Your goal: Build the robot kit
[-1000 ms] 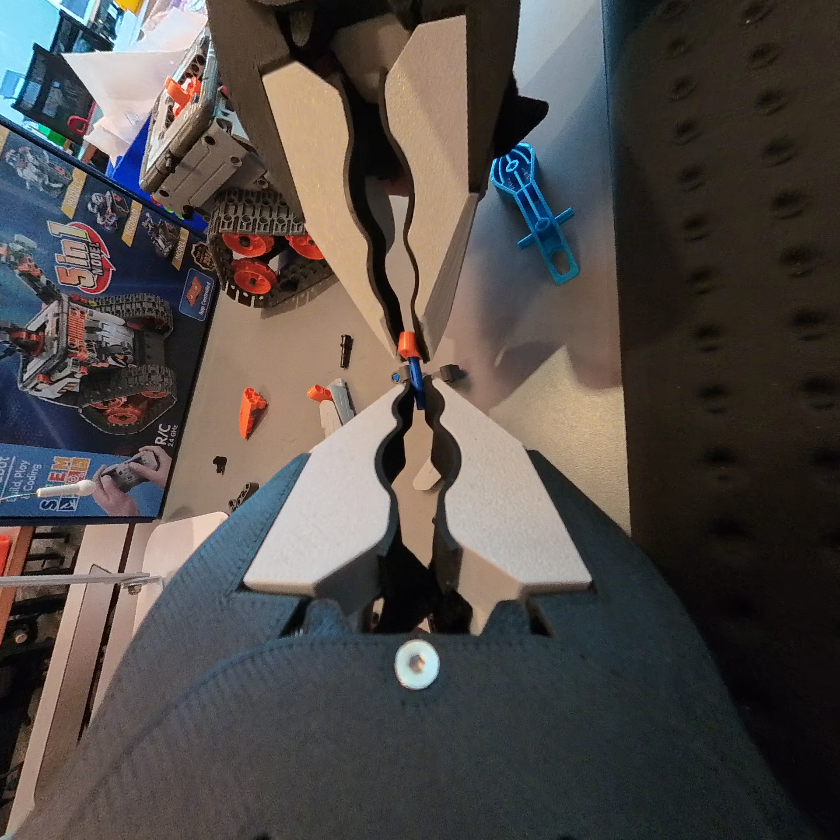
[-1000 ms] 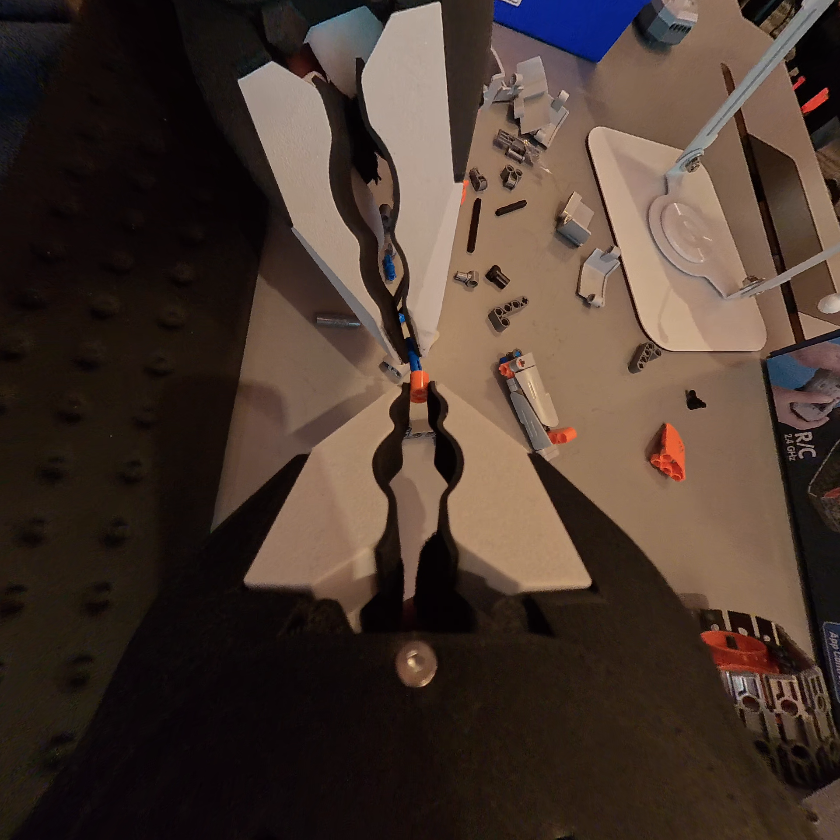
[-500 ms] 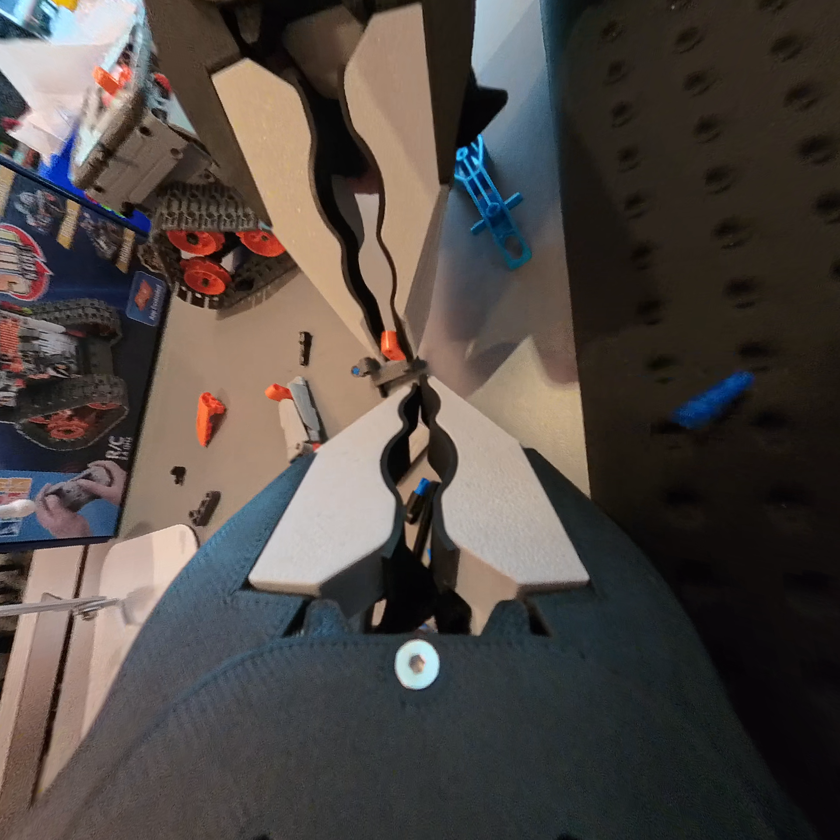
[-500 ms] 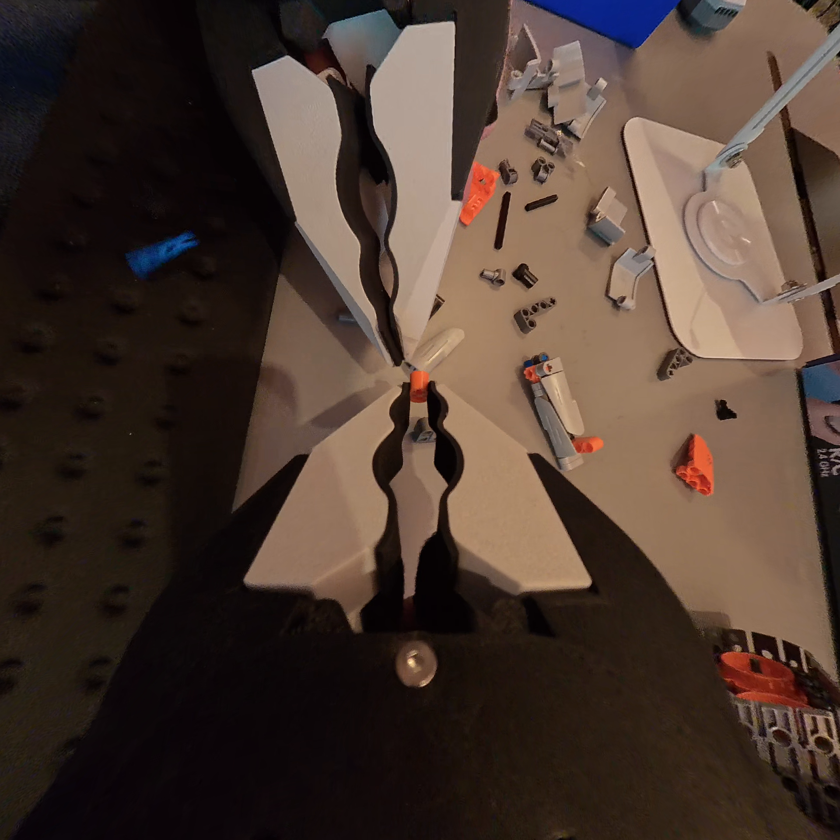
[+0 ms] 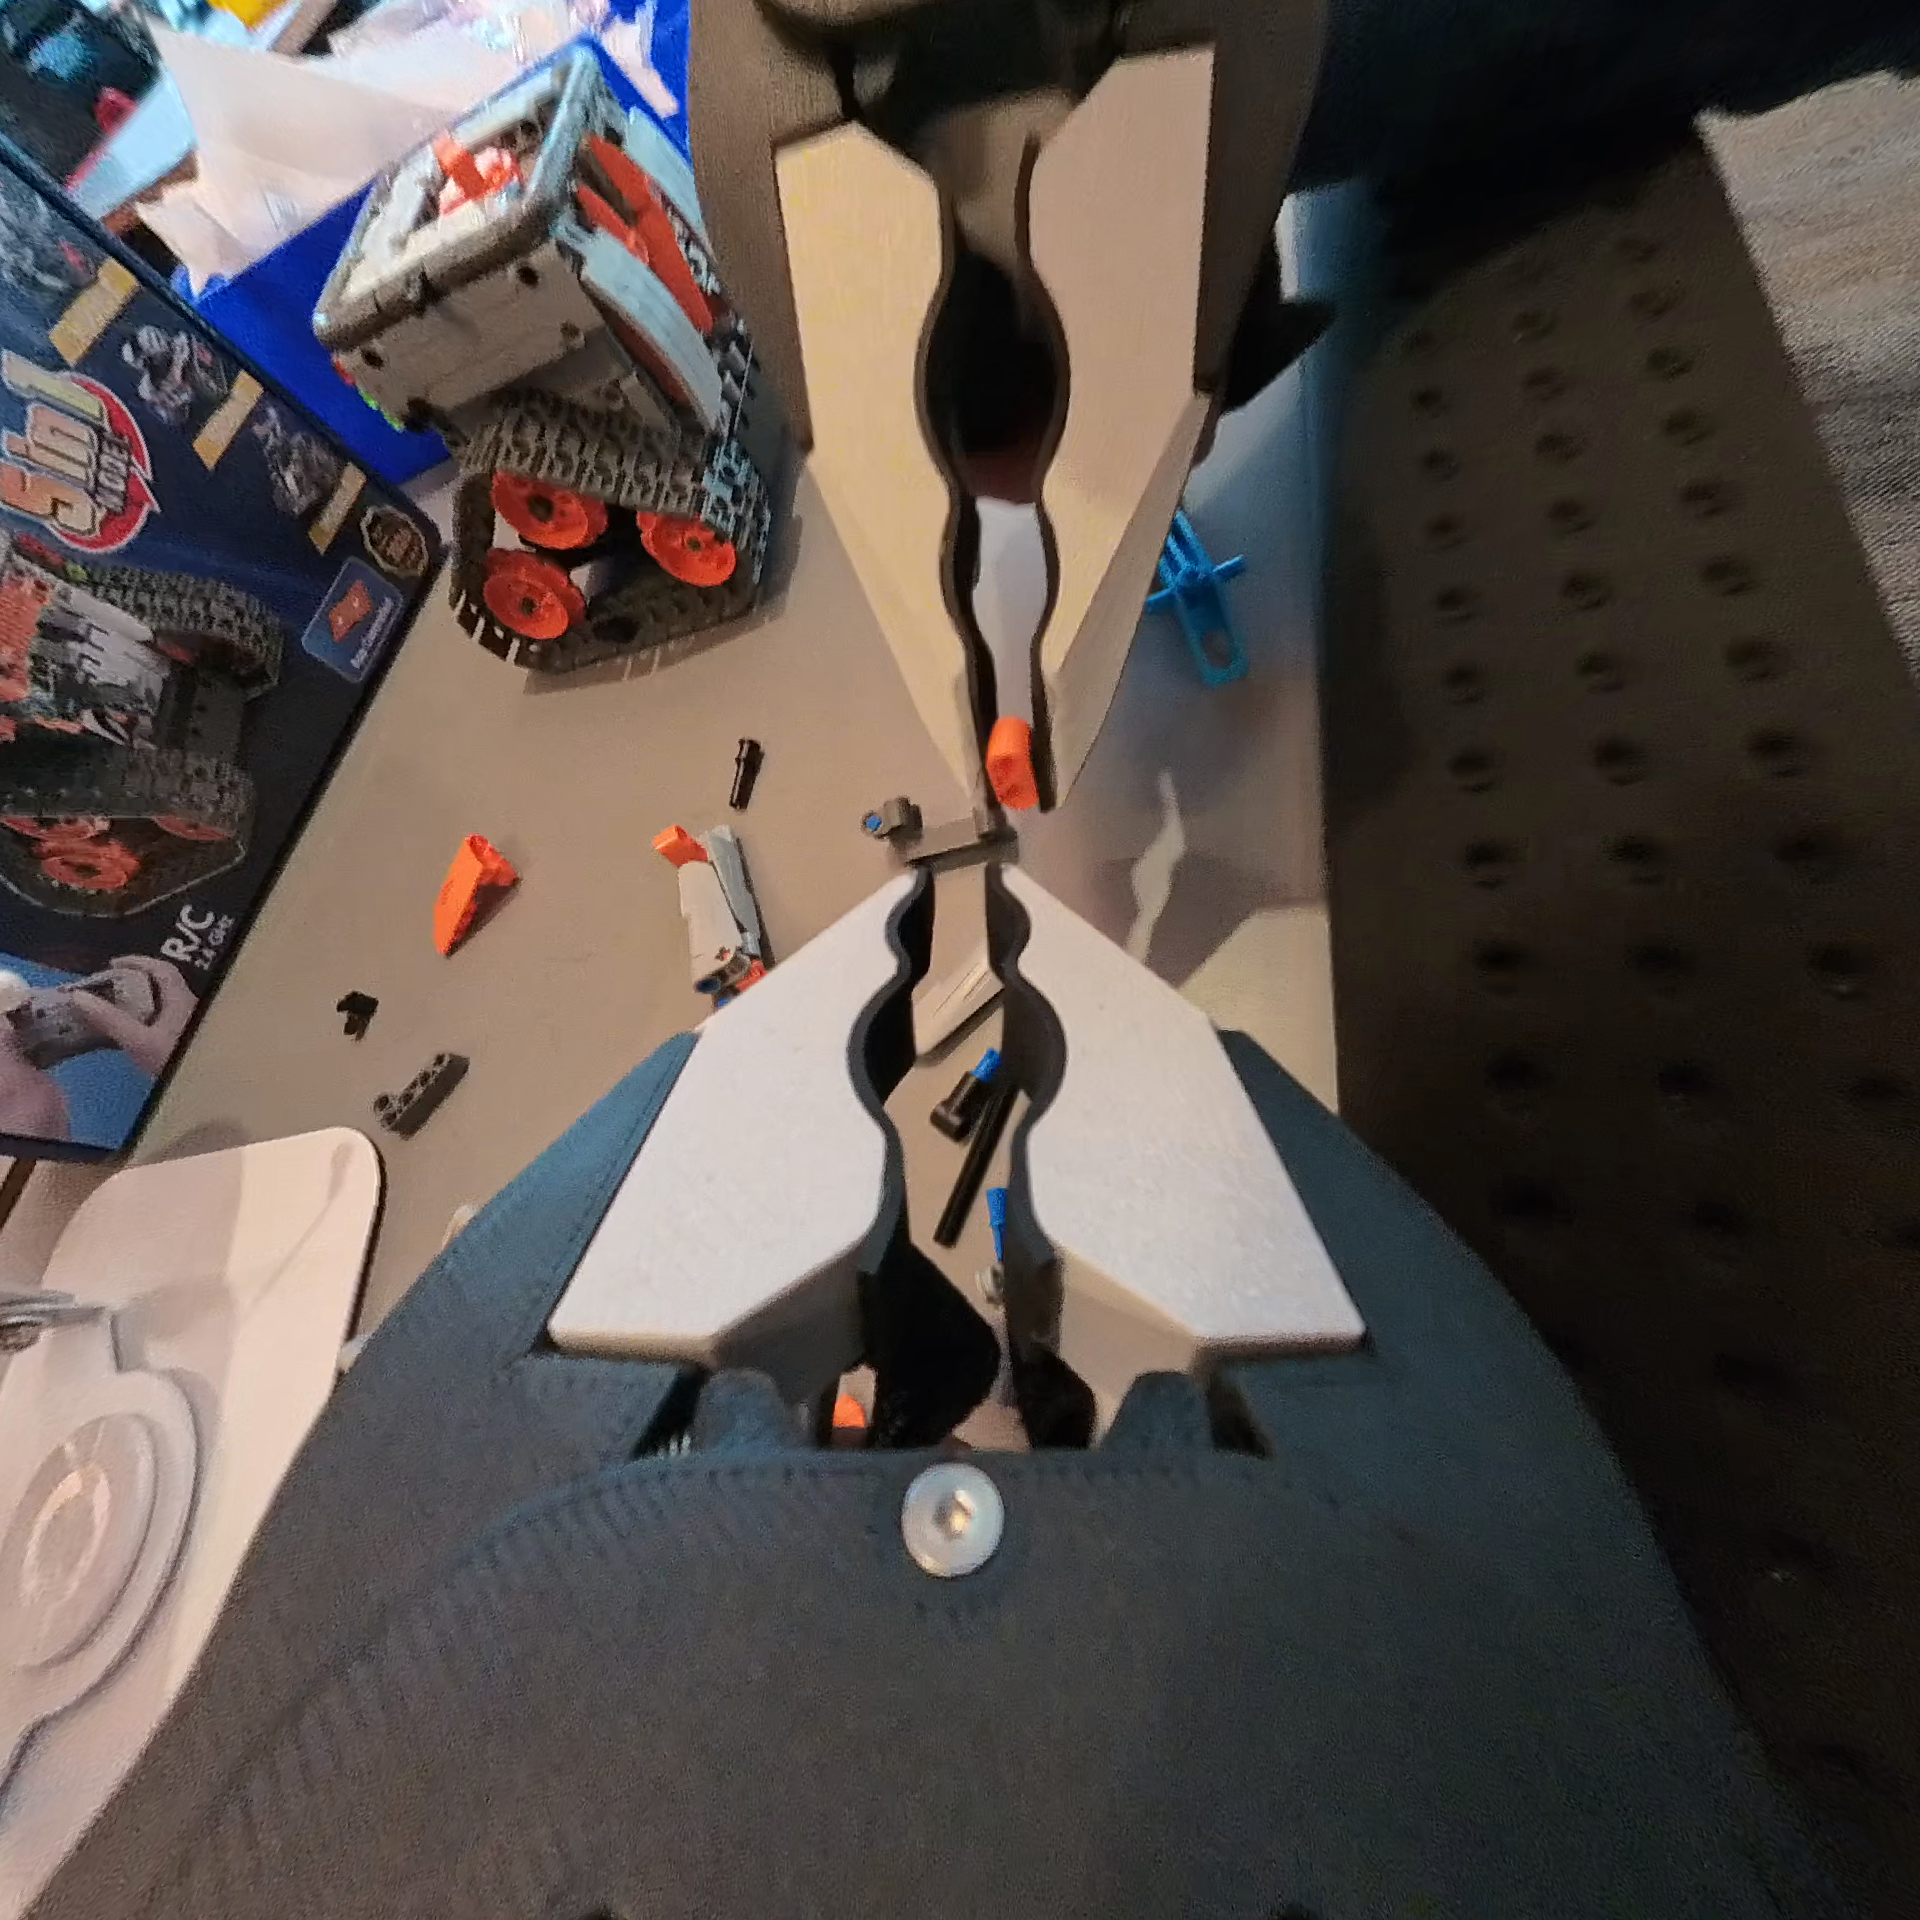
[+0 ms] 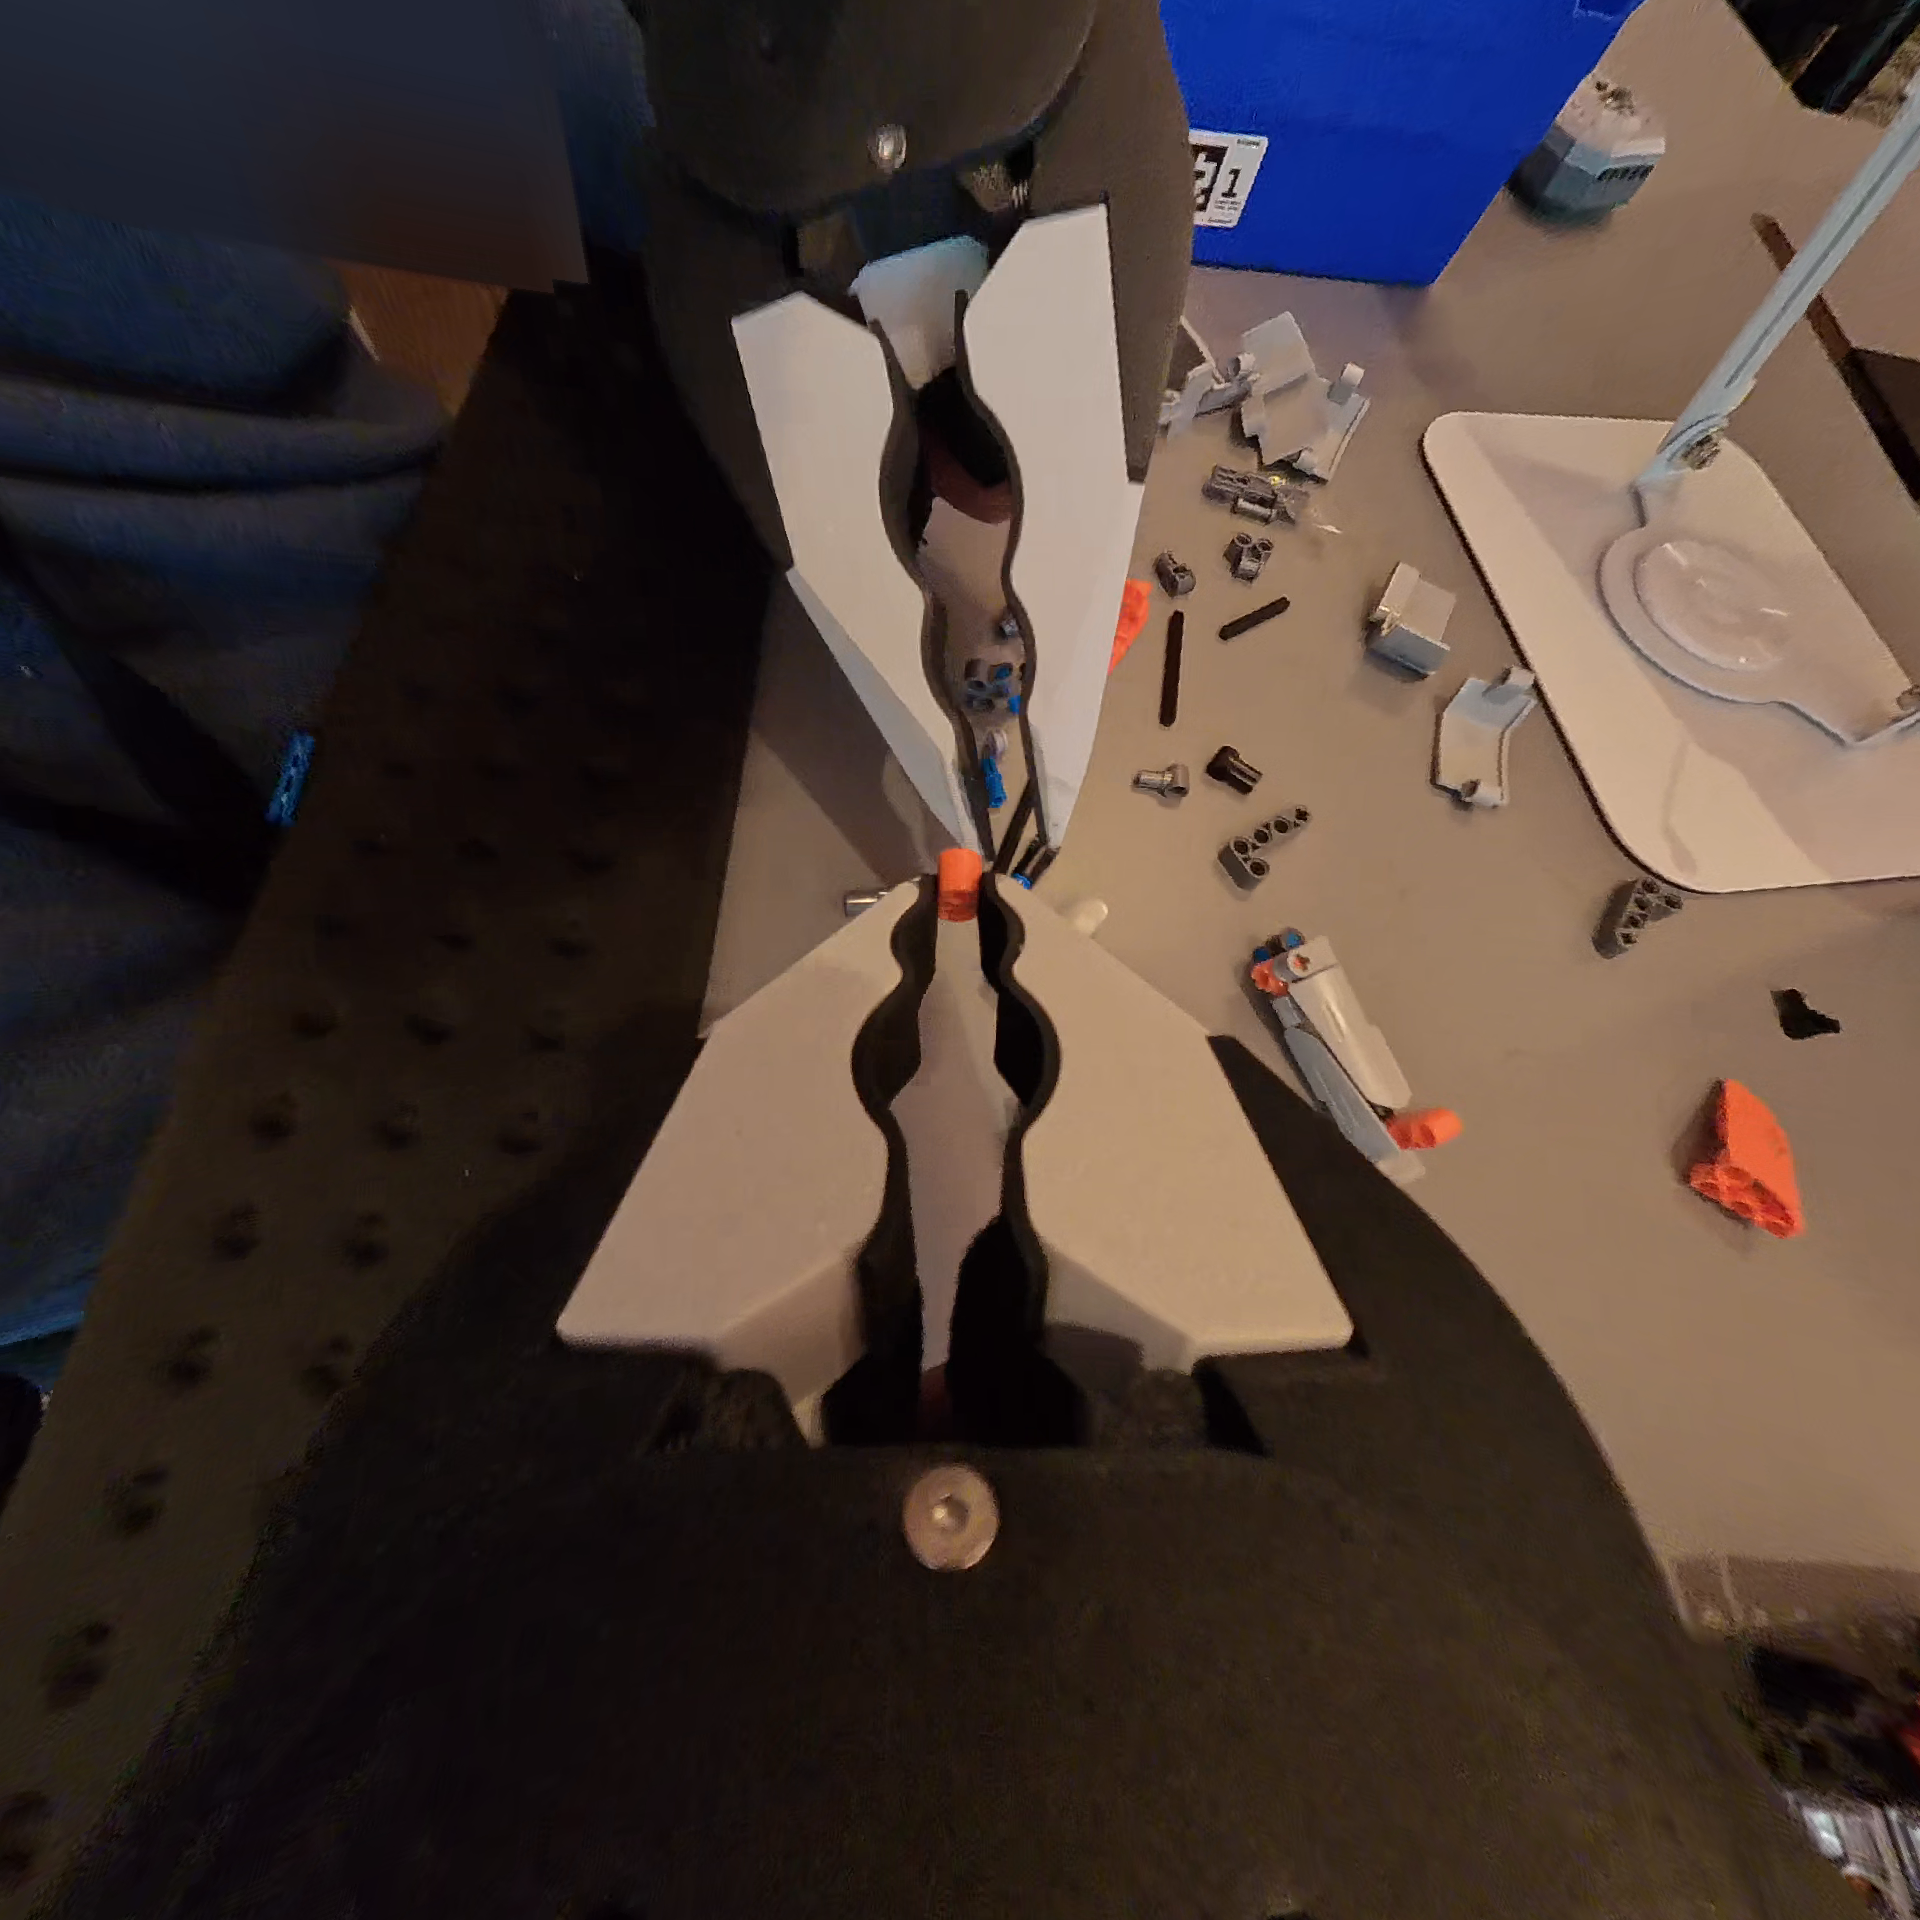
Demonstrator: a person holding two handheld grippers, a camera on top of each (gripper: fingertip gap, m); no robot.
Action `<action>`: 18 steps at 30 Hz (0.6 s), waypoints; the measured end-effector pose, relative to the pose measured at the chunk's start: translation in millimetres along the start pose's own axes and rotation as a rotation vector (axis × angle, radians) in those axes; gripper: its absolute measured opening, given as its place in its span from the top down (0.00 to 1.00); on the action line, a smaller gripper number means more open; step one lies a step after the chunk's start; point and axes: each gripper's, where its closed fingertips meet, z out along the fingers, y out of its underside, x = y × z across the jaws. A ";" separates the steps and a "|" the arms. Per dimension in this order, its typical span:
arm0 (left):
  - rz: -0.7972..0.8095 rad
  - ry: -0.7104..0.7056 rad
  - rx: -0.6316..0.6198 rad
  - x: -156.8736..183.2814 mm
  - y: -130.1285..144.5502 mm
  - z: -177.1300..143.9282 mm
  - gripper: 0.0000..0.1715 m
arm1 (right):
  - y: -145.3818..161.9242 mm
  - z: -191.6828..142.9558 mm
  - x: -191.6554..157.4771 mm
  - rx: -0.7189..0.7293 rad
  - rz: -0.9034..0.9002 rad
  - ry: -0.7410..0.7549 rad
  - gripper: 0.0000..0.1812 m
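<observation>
Left gripper (image 5: 961,871) tips pressed together on a small grey plastic beam piece (image 5: 951,837), which sticks out toward 10 o'clock with a blue-pinned grey connector (image 5: 890,819) at its far end. Right gripper (image 6: 961,896) pinching a small orange plastic bush (image 6: 958,884) at its tips; in the left wrist view the same bush sits between the opposing tips at 12 o'clock, just above the grey beam piece, nearly touching. Both grippers meet tip to tip over the grey tabletop (image 5: 582,894) edge, with a dark perforated mat (image 5: 1621,831) at 3 o'clock. A black axle rod (image 5: 971,1164) and black-and-blue pin (image 5: 961,1096) lie on the tabletop under the left gripper. At 9 o'clock: grey-white panel assembly with orange end (image 5: 717,904), orange wedge brick (image 5: 468,888), dark L-shaped beam (image 5: 421,1091). At 10–11 o'clock: tracked toy vehicle with orange wheels (image 5: 582,416) beside a dark blue printed kit box (image 5: 125,644). Light-blue plastic tool (image 5: 1195,603) at 1 o'clock, partly behind the right gripper. White lamp base plate (image 6: 1662,644) at 2 o'clock in the right wrist view, blue bin (image 6: 1382,125) at 1 o'clock.
</observation>
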 end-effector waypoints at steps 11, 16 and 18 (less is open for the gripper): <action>0.054 0.001 0.059 13.4 -6.2 -10.0 0.96 | -8.7 10.2 -11.9 0.042 0.103 -0.090 0.97; 0.041 0.020 0.078 15.1 -6.8 -11.7 0.94 | -4.5 14.3 -12.4 0.028 0.093 -0.090 0.97; 0.004 0.058 0.101 18.9 -10.3 -12.9 0.92 | -2.0 16.3 -9.0 0.001 0.059 -0.049 0.97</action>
